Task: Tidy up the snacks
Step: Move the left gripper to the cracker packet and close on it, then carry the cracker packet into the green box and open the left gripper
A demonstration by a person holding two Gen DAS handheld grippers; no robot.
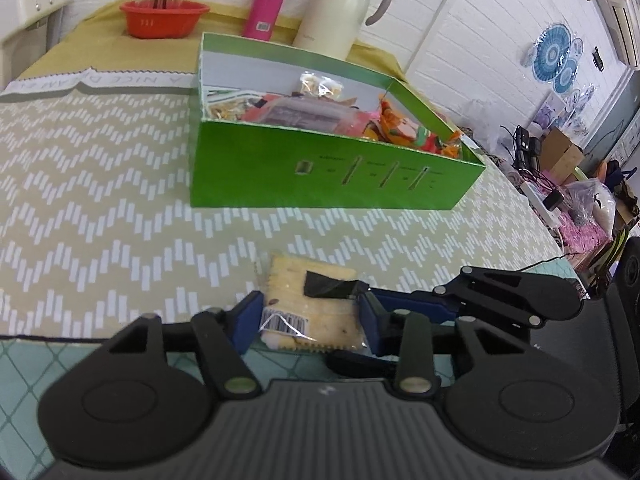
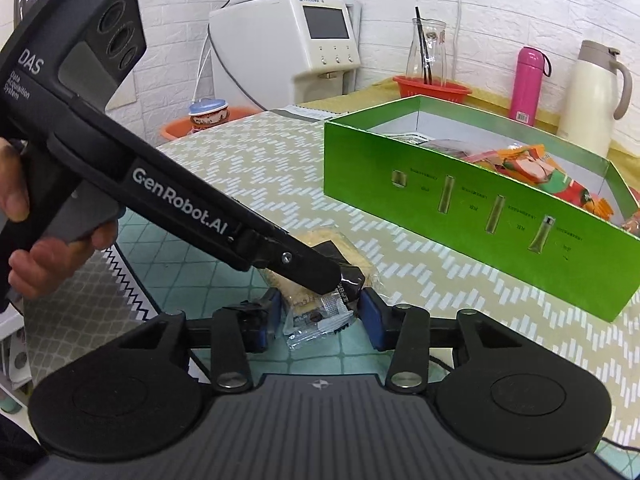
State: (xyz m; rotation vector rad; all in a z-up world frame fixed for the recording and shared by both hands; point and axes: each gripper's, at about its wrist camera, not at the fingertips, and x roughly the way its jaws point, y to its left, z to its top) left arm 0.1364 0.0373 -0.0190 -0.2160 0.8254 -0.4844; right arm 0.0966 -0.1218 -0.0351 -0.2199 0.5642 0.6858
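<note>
A clear packet of crackers (image 1: 304, 300) with a dark label lies on the patterned tablecloth near the table's front edge. My left gripper (image 1: 310, 320) has its blue pads against both sides of the packet. In the right wrist view, the left gripper (image 2: 334, 280) slants in from the upper left, tip on the packet (image 2: 316, 316). My right gripper (image 2: 320, 318) stands open around the wrapper's near end, with small gaps at the pads. One of its fingers (image 1: 404, 306) reaches in from the right. Behind stands an open green box (image 1: 332, 172) (image 2: 480, 220) holding several snack packets (image 1: 304, 114).
At the back of the table stand a pink bottle (image 1: 270, 0), a cream jug (image 1: 340, 4) and a red basket (image 1: 164, 18). A white dispenser (image 2: 288, 48) is beyond the table. A person's hand (image 2: 24, 256) holds the left gripper. Clutter lies past the right table edge (image 1: 540, 216).
</note>
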